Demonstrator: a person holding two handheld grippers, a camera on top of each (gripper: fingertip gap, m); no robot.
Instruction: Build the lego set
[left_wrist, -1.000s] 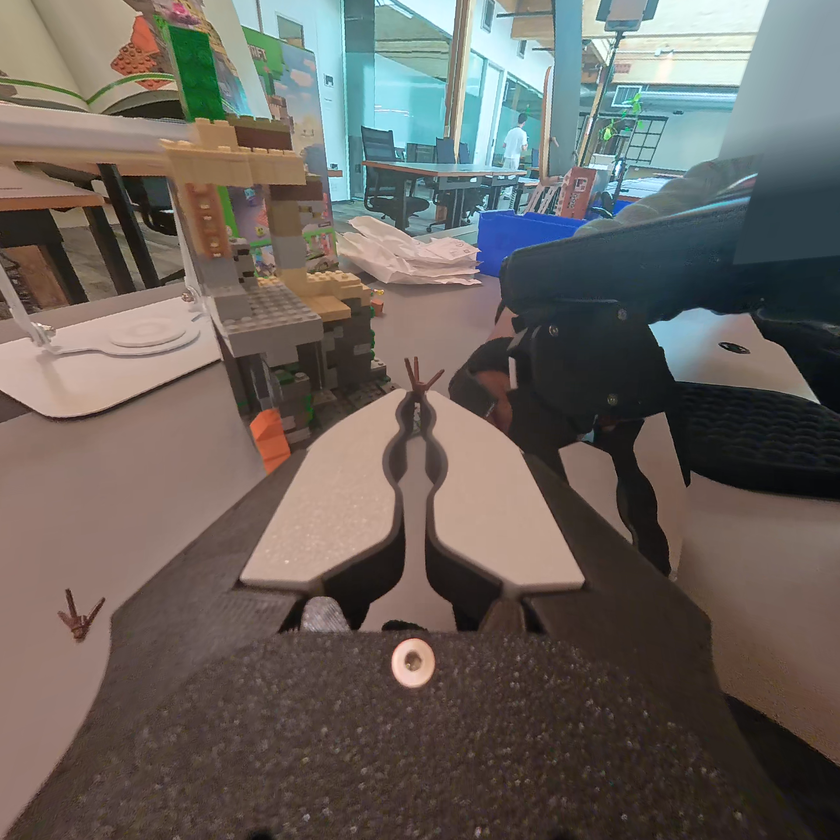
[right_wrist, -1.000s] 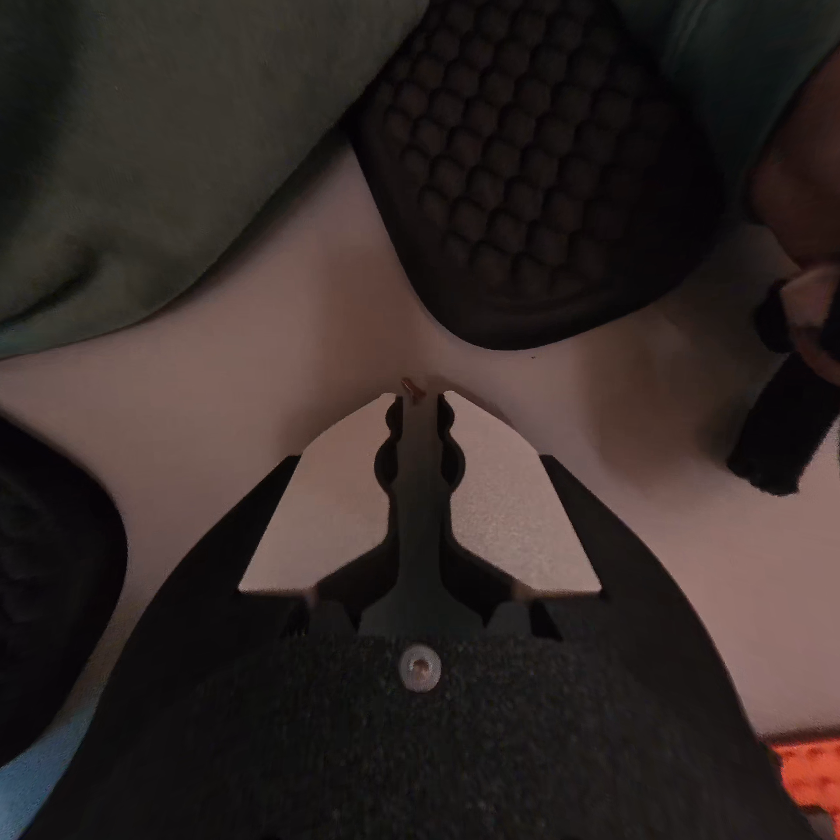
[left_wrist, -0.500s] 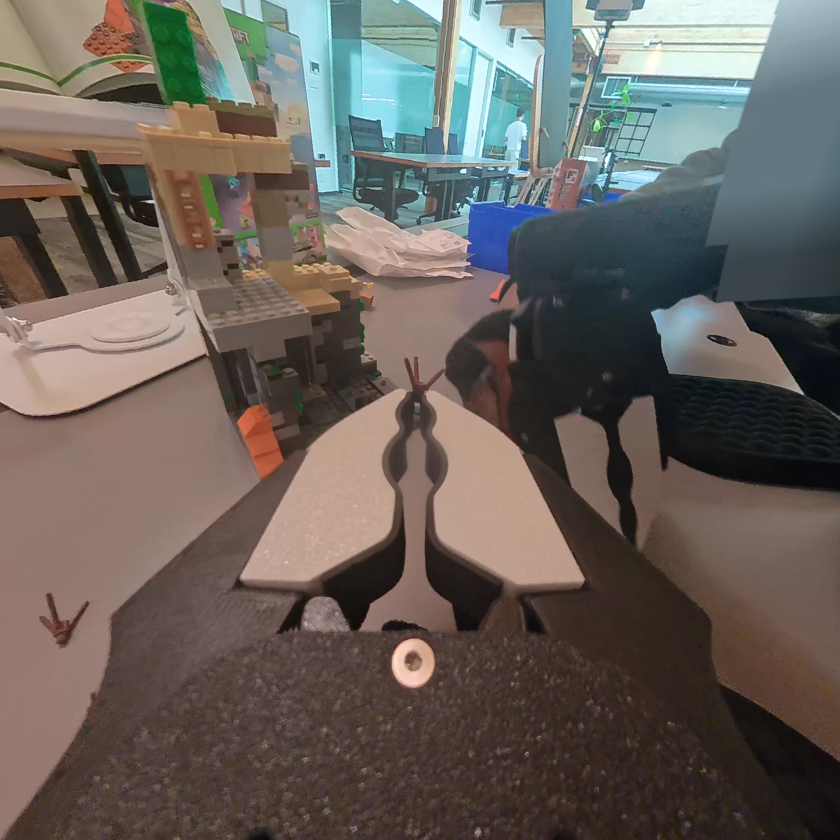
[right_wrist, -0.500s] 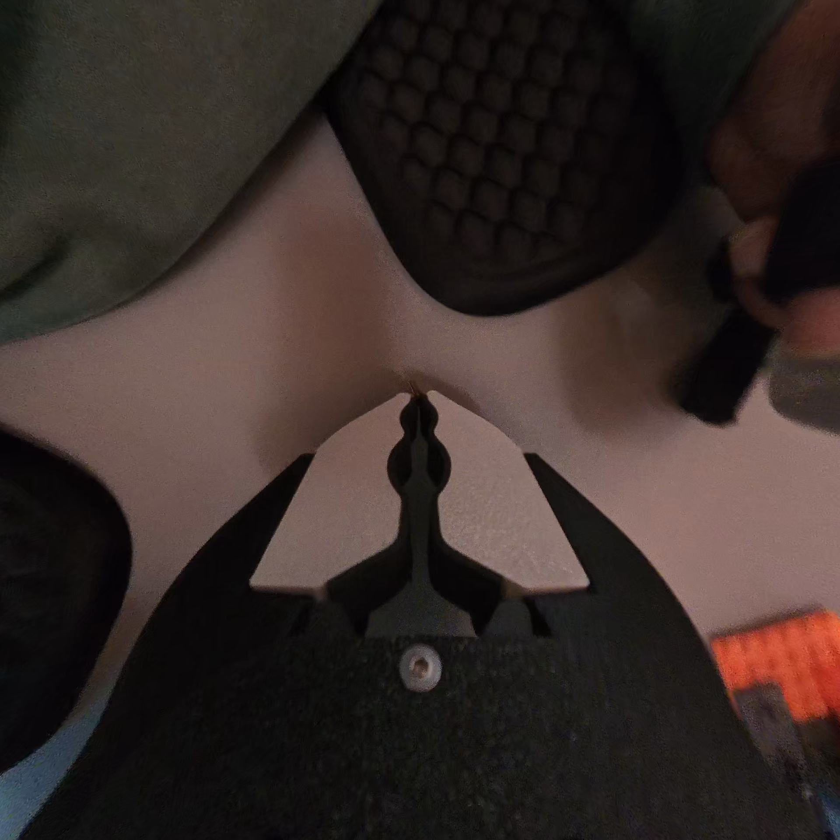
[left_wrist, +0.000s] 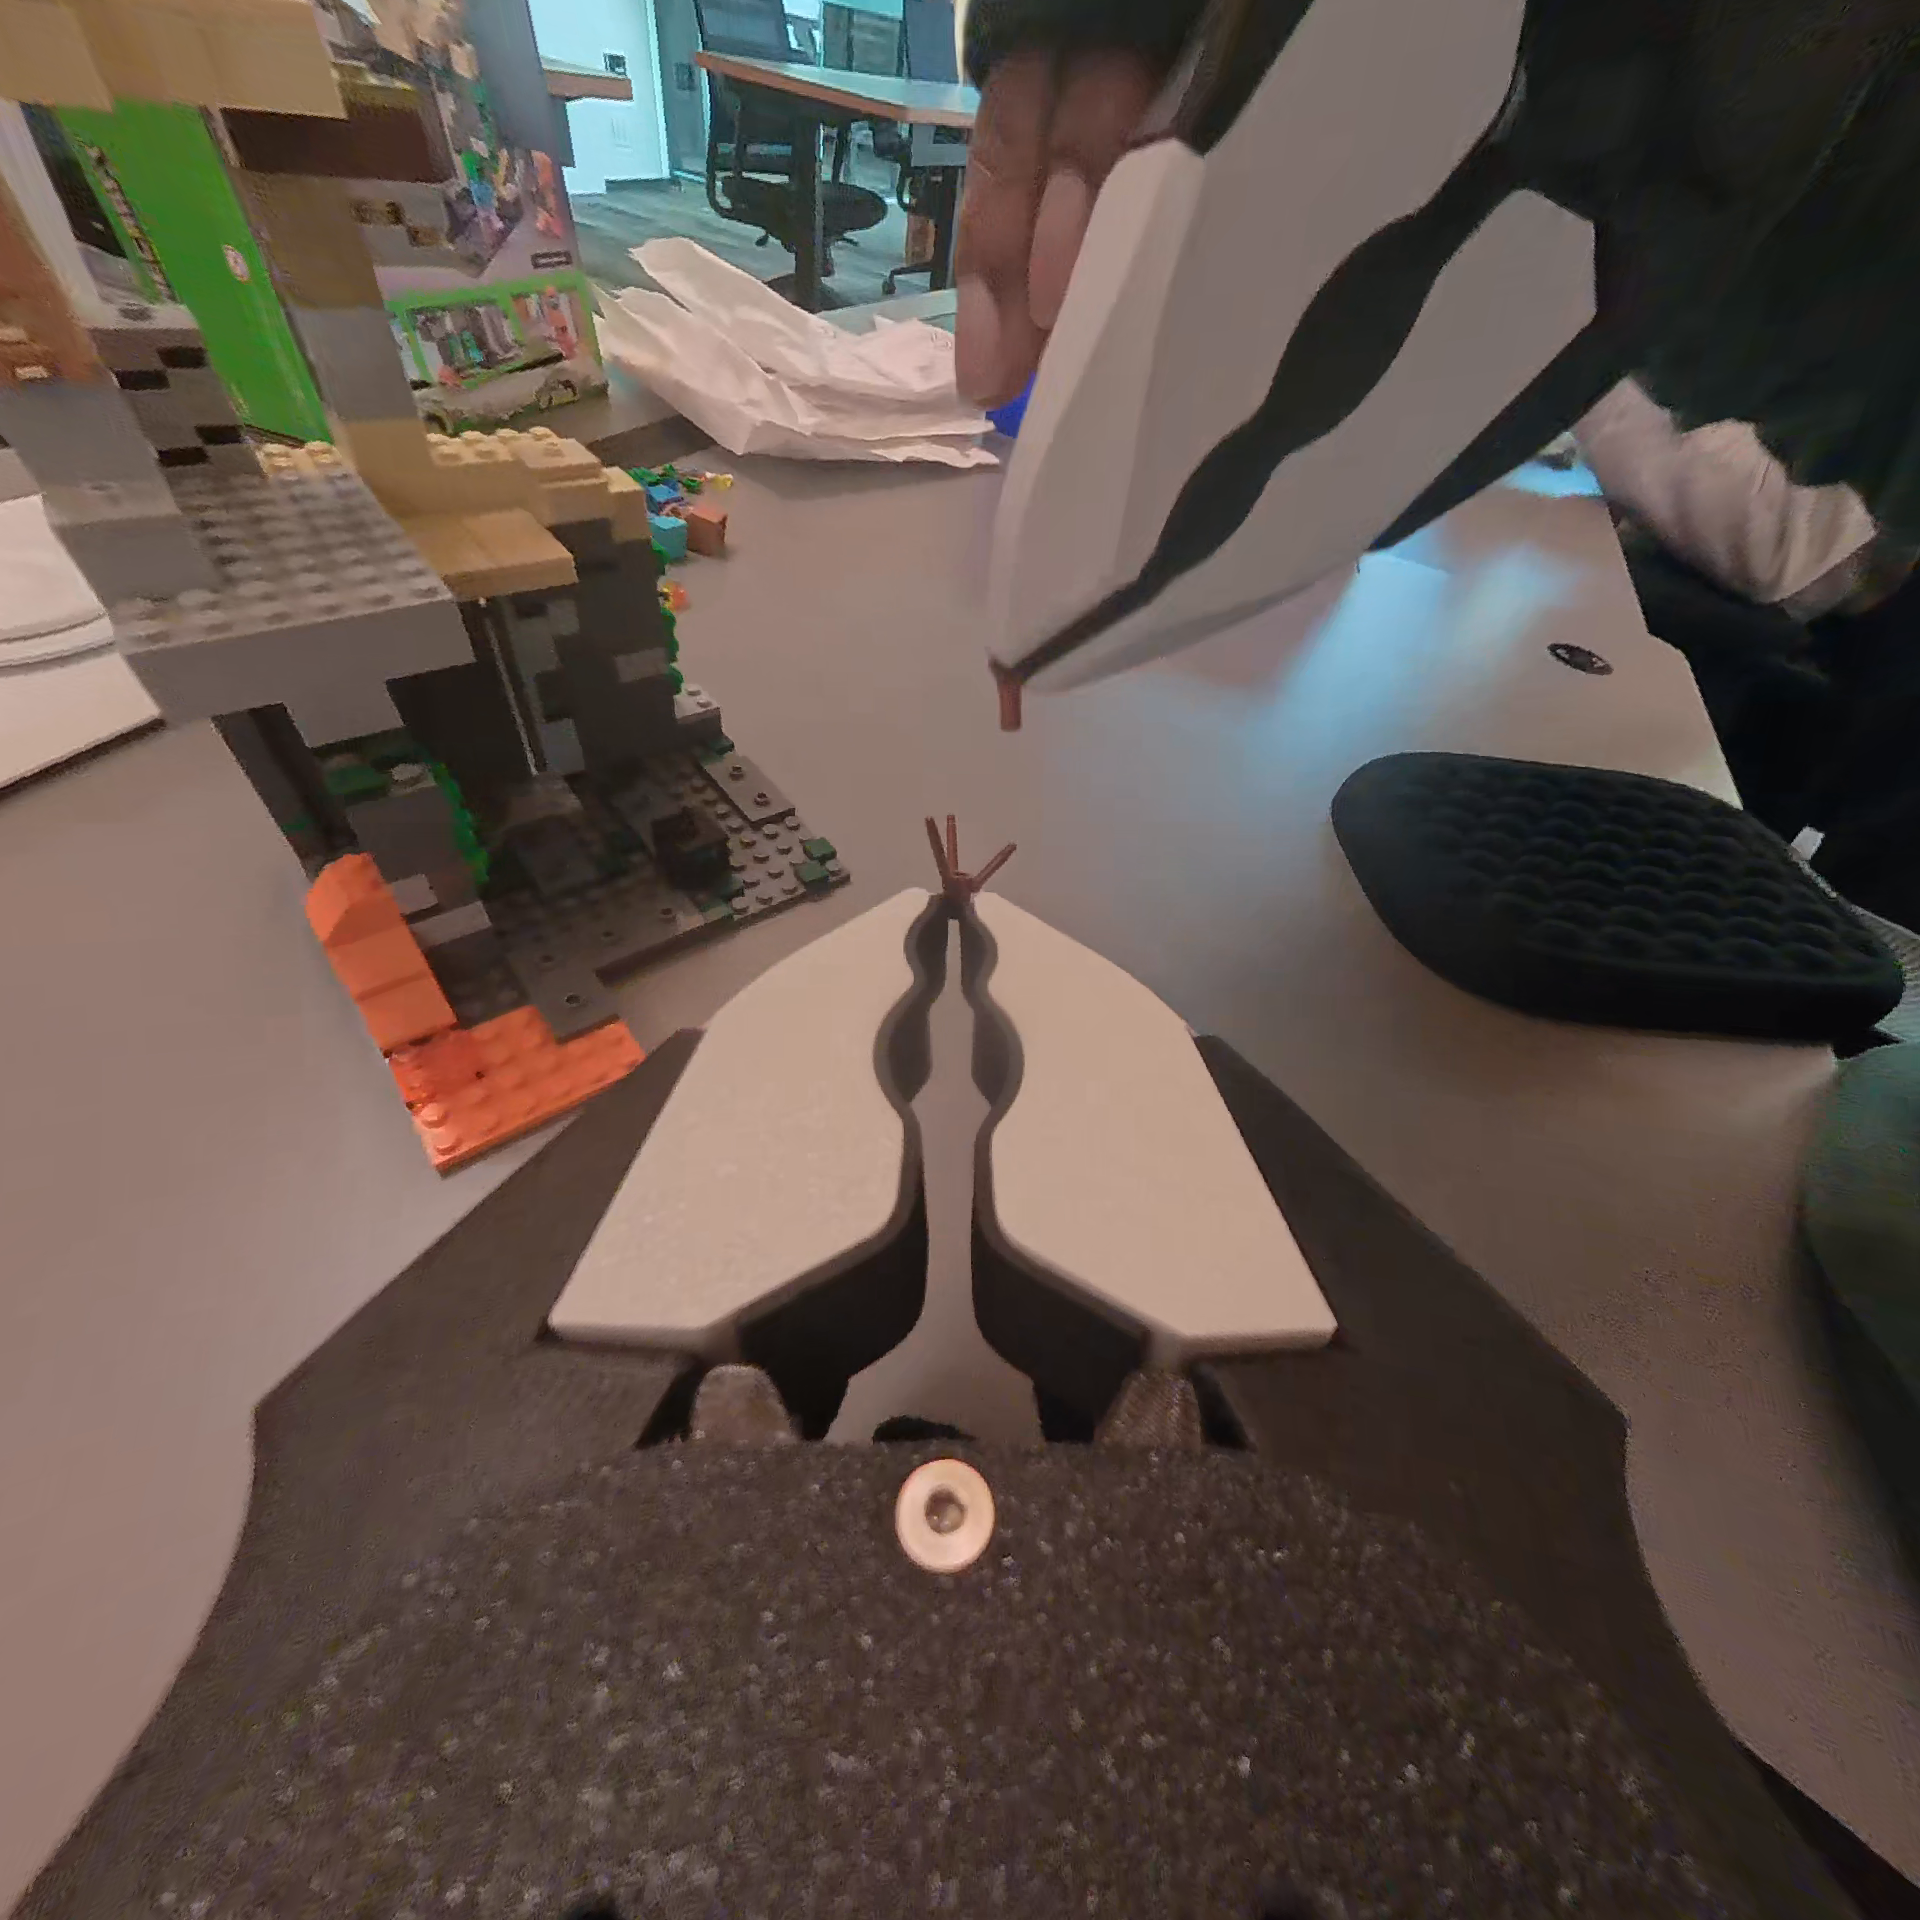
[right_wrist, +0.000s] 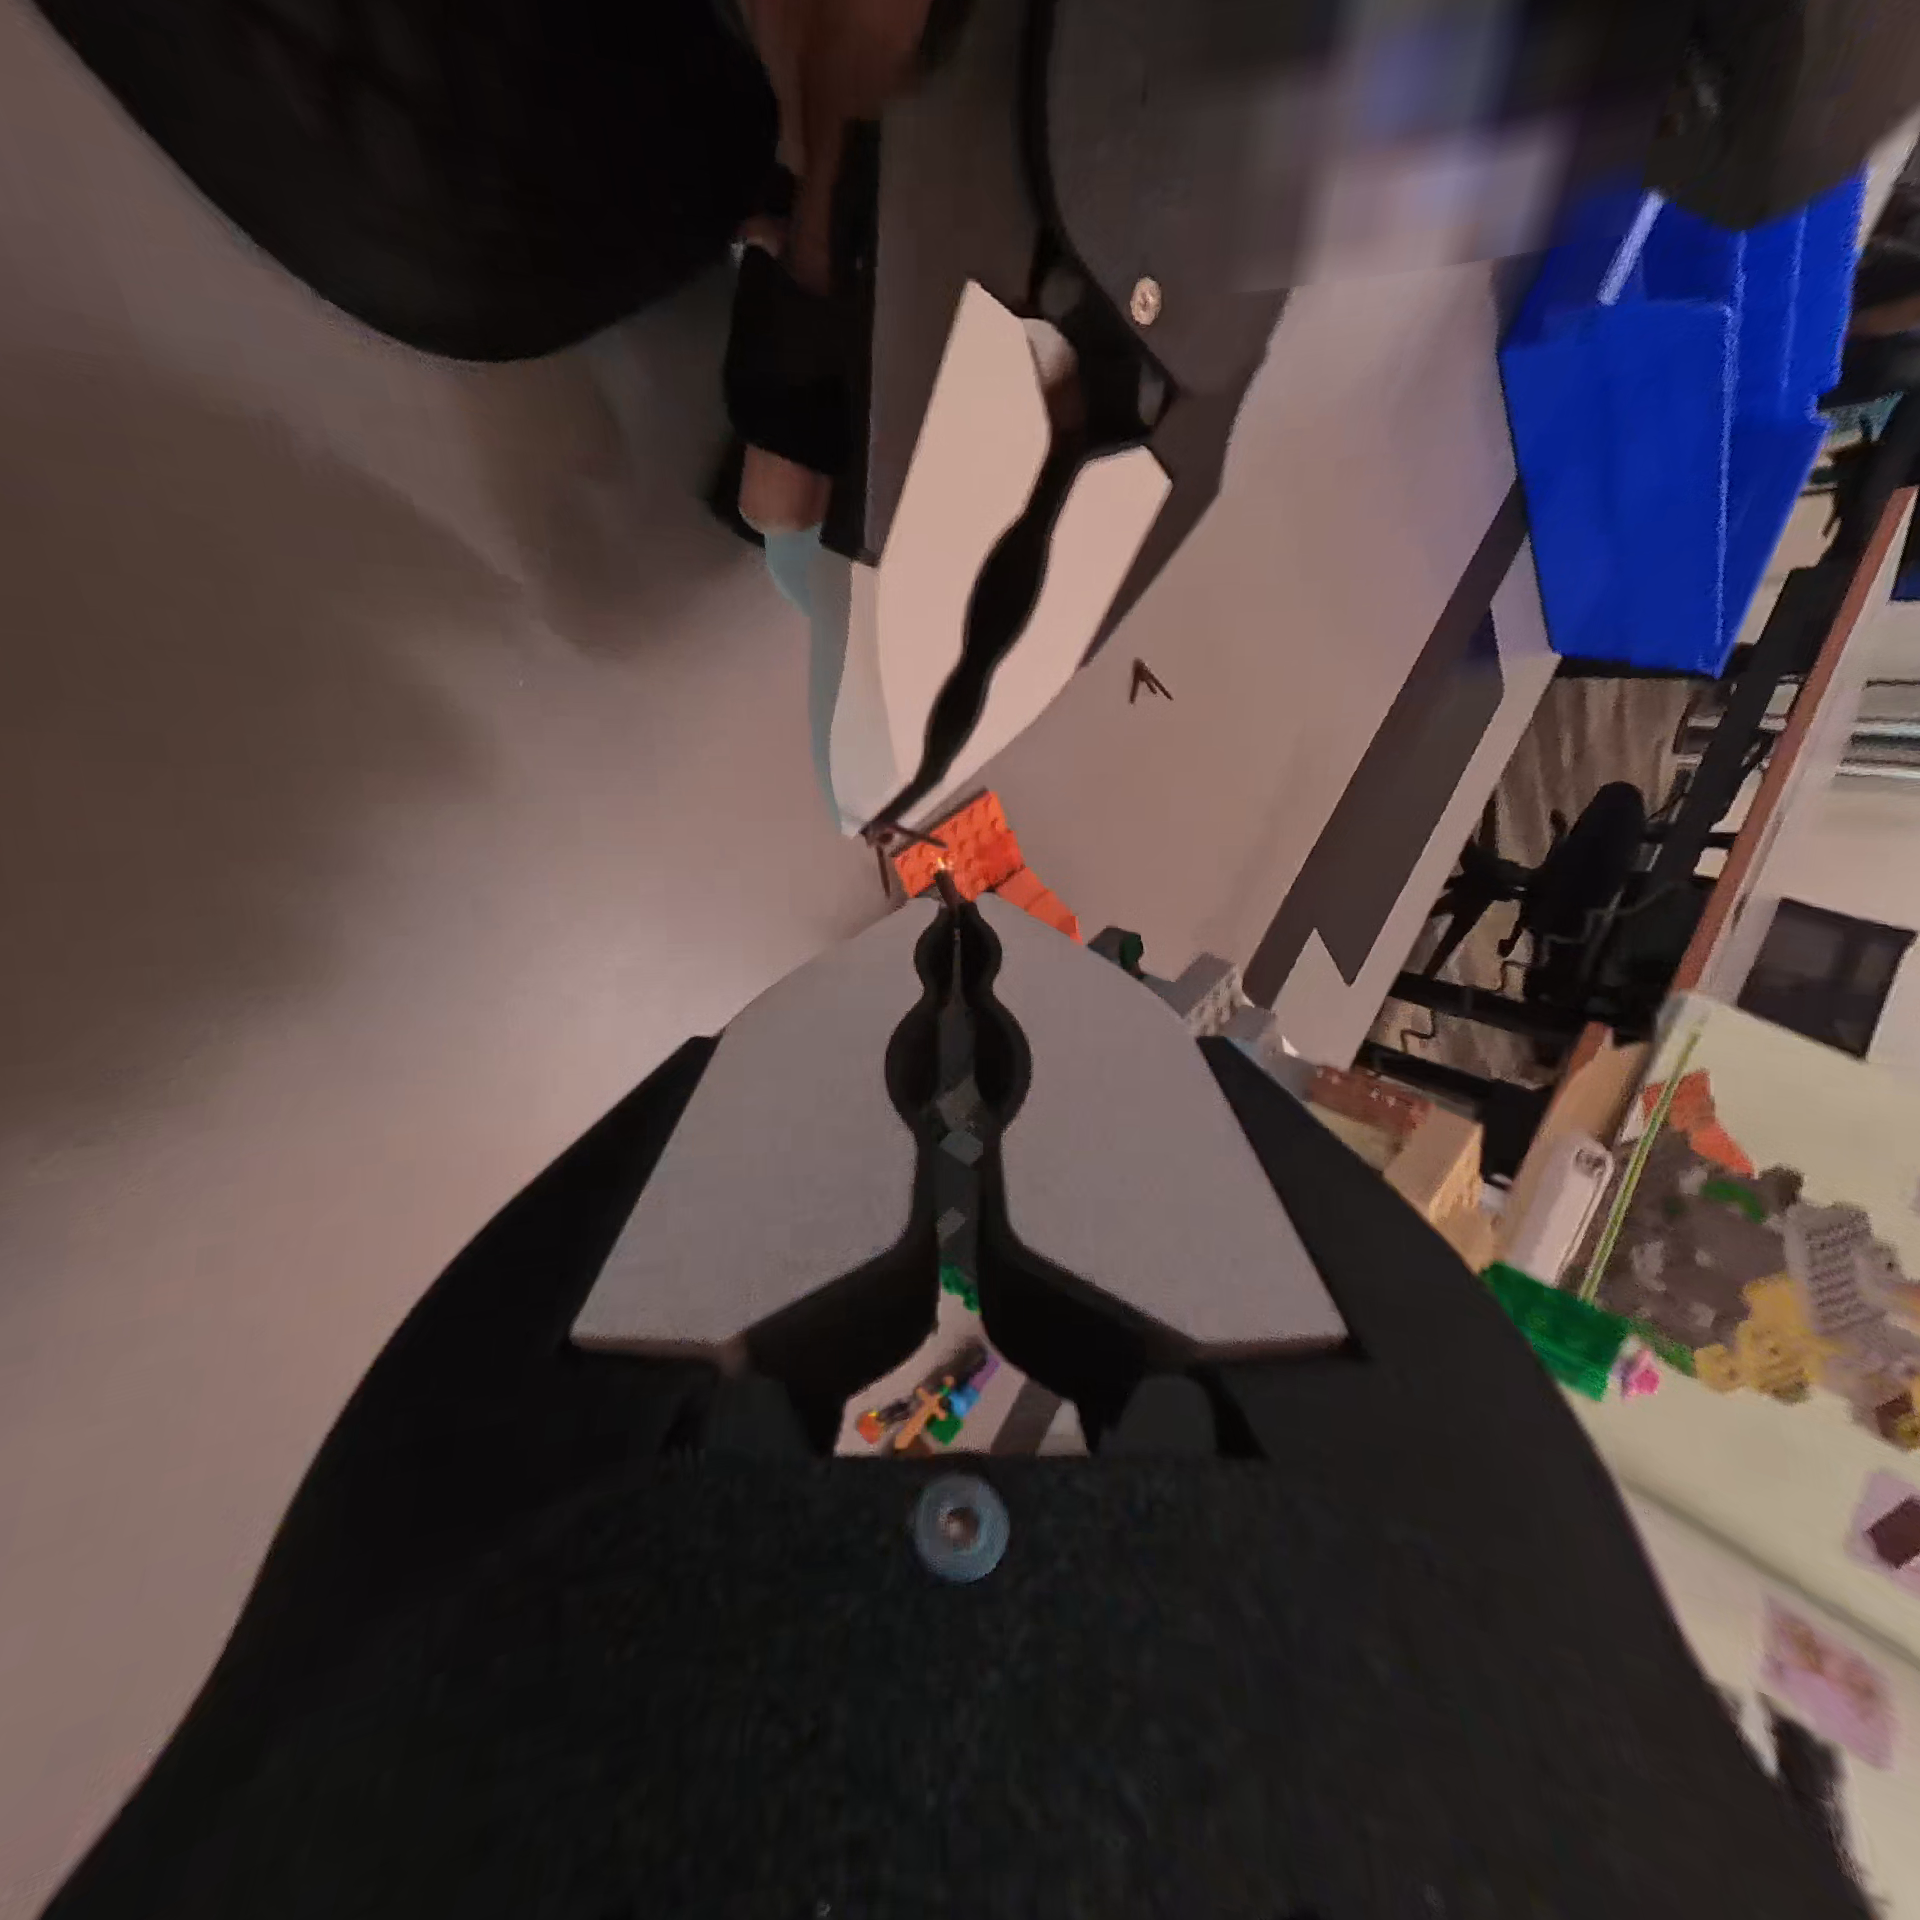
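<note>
My left gripper (left_wrist: 958, 902) is shut on a small brown twig piece (left_wrist: 964, 860) whose prongs stick out past the tips. My right gripper (left_wrist: 1006, 673) comes in from the upper right, shut on a small brown stick piece (left_wrist: 1008, 709), a little above and apart from the twig. In the right wrist view my right gripper (right_wrist: 956, 906) holds the stick (right_wrist: 945, 885) close to the left gripper (right_wrist: 878, 829). The partly built lego model (left_wrist: 416, 644), with an orange base (left_wrist: 499, 1081), stands on the grey table at the left.
A black textured pad (left_wrist: 1600, 894) lies at the right. White paper bags (left_wrist: 790, 353), loose bricks (left_wrist: 681, 520) and the green set box (left_wrist: 197, 260) are behind the model. A spare brown twig (right_wrist: 1148, 686) lies on the table. A blue bin (right_wrist: 1683, 416) is beyond. My right fingertips sit around 4 cm from my left ones.
My right gripper closed on the small brown stick on the table, lifted it and swung over to just above the left gripper's twig. The left gripper kept its hold and moved nearer the model.
</note>
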